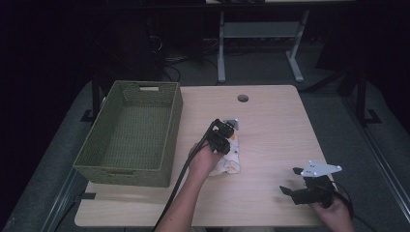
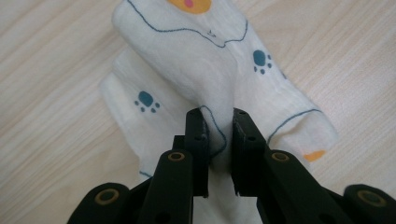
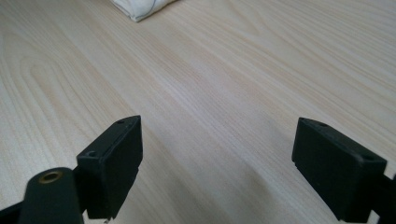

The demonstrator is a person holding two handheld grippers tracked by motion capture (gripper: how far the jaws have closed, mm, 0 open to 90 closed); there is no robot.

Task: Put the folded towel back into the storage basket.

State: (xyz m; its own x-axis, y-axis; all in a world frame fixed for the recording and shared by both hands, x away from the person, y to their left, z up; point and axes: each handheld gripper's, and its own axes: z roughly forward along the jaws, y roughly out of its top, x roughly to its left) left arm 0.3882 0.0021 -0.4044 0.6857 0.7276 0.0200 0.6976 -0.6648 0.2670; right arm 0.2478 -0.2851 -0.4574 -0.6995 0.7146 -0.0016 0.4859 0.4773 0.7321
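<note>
Here the left gripper (image 2: pixel 218 122) pinches a fold of the white paw-print cloth (image 2: pixel 196 60), which lies bunched on the wooden table (image 1: pixel 275 125) just right of the green woven basket (image 1: pixel 130 135). Near the table's front right corner, well apart from the cloth, the right gripper (image 3: pixel 217 163) holds its jaws spread wide over bare wood.

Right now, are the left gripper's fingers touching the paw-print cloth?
Touching. The left gripper view shows the left gripper shut on a raised fold of the paw-print cloth, both fingers pressed against the fabric.
</note>
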